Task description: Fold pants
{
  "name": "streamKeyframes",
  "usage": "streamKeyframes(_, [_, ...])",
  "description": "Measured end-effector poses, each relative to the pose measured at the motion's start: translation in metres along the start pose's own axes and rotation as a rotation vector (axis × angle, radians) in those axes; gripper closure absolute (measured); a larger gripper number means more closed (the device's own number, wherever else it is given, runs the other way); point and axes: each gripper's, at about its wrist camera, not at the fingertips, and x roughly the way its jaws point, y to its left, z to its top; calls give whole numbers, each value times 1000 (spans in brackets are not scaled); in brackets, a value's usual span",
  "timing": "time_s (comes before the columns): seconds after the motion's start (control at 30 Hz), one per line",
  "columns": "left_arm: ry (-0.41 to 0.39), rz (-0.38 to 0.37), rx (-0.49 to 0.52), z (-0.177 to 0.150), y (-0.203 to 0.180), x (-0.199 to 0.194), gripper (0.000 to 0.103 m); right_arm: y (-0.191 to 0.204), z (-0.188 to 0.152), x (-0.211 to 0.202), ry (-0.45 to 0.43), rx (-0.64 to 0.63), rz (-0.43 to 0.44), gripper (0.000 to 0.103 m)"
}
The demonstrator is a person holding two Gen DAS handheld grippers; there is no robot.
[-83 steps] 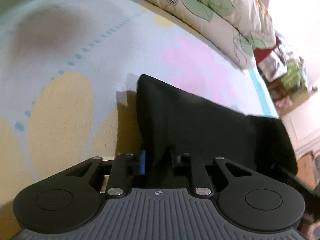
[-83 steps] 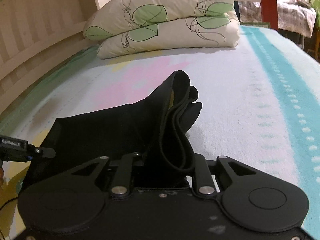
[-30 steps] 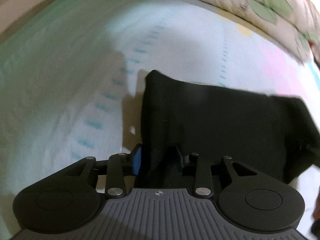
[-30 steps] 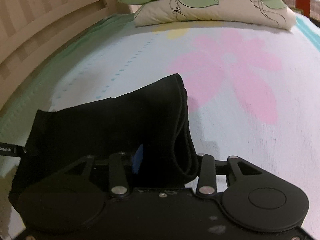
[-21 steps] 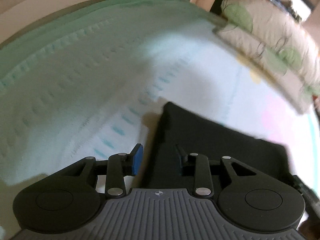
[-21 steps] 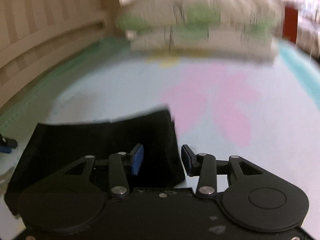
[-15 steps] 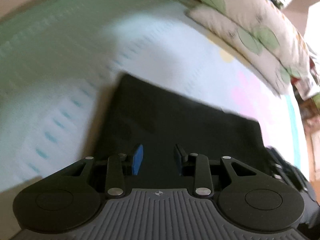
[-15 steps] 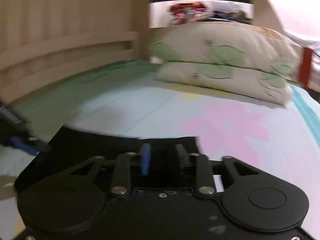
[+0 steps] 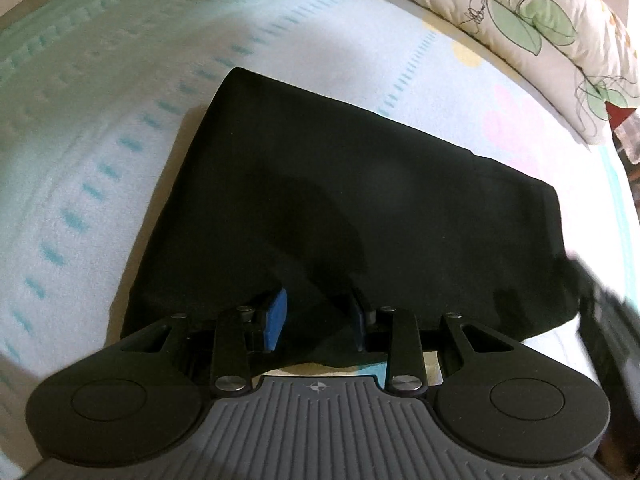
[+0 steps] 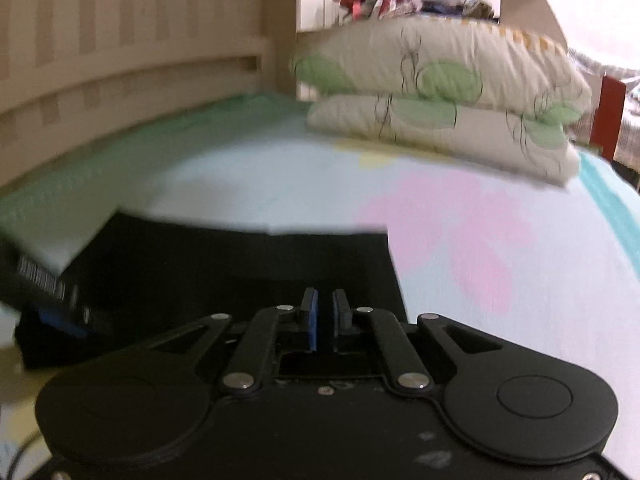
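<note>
The black pants [image 9: 352,208] lie folded into a flat rectangle on the bed sheet [image 9: 120,80]. My left gripper [image 9: 318,322] is open and empty just above the pants' near edge. In the right wrist view the pants [image 10: 240,264] lie flat ahead. My right gripper [image 10: 324,320] has its blue pads nearly together with nothing between them, above the pants' near right corner. The left gripper's body [image 10: 40,284] shows blurred at the left edge there.
Two stacked leaf-print pillows [image 10: 440,112] lie at the head of the bed; they also show in the left wrist view [image 9: 520,20]. A wooden slatted bed rail [image 10: 120,64] runs along the far left side. The sheet carries pink and yellow flower prints.
Both grippers carried the pants across the bed, laid them flat and let go. The left jaws opened; the right jaws opened, then closed empty. Both have pulled back.
</note>
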Motion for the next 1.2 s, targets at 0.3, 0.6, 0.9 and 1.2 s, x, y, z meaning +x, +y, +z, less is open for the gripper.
streamKeyframes(0.3, [-30,1,38,-12,-8,0,69,-22,1,64,96,92,-62,103])
streamKeyframes(0.6, [-153,88,185,-21,-30,-29,69,-7,1,18,72,46,-52,87])
streamKeyframes(0.9, [-289,147,251,-58,-57,-76,56,10,-4,-49,58,65,-24,72])
streamKeyframes(1.2, [-353,130,255,-94,-68,-94,45,19,-5,-85,70,91,-33,66])
